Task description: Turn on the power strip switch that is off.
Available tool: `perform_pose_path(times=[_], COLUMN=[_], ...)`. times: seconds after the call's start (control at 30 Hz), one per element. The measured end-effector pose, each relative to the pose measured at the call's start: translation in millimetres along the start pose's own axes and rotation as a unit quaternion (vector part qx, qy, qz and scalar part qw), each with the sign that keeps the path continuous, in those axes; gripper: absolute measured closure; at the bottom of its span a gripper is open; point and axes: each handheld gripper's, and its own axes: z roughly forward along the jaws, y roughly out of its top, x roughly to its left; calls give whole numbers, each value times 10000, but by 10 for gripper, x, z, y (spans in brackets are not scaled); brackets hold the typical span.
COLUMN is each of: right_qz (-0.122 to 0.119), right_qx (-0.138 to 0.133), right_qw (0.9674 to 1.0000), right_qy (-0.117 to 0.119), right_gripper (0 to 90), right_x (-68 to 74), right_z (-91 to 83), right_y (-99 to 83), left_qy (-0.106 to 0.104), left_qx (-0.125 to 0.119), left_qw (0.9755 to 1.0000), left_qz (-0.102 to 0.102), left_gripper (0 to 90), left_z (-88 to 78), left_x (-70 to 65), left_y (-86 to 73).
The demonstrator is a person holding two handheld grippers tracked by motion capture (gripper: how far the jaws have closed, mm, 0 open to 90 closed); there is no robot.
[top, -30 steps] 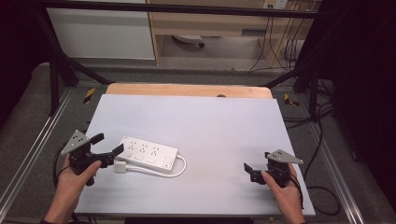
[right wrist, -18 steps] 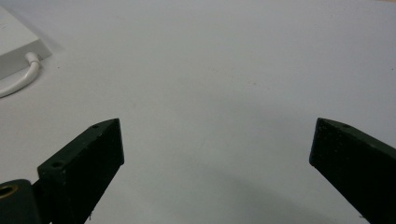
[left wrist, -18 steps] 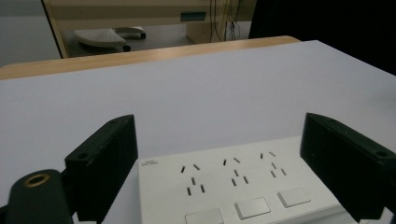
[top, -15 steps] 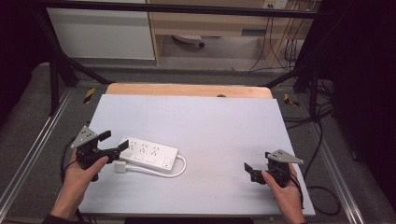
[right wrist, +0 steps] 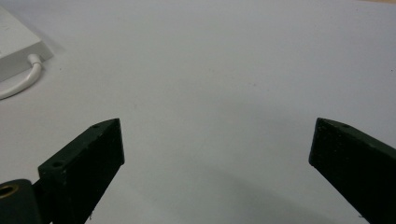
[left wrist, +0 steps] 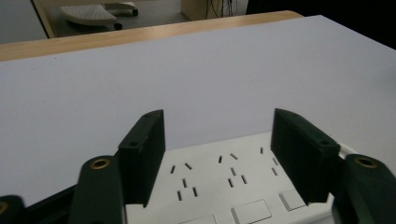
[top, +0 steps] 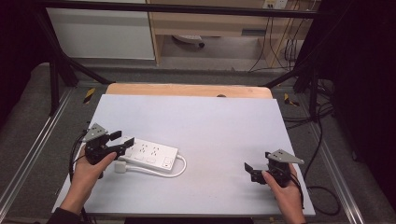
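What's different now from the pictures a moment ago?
The left gripper moved in over the end of the white power strip, and its jaws have just been closing, one on each side of the strip. Whether they already press on it, I cannot tell. The right gripper stayed put with its jaws wide open, and the strip, its plug and the table look unmoved.

Power strip lay on the table, left of centre; its plug just before its left end, cord looping round its right end. Shelving stood behind the table.
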Motion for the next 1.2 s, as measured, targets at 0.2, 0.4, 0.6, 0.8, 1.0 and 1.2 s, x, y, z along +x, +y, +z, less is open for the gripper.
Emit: perform_pose_path(times=[0.2,0.4,0.6,0.8,1.0,1.2], right_qz=[-16,-21,-11,-20,-6,-3], right_qx=[10,16,22,36,35,39], right_qw=[10000,10000,10000,10000,10000,10000], right_qy=[7,13,19,30,24,30], right_gripper=[37,37,37,37,37,37], right_x=[1,4,3,6,2,3], right_z=[1,5,5,12,16,18], right_y=[1,1,0,0,-1,-1], left_qy=[-39,-82,-70,-68,-55,-67], left_qx=[111,230,353,427,485,626], left_qw=[9999,9997,9993,9991,9988,9980], left_qz=[-24,-13,49,3,-51,-17], left_gripper=[518,675,751,846,900,900], left_z=[56,77,99,101,89,103], left_x=[19,48,73,122,172,193], left_y=[-40,-97,-140,-181,-205,-232])
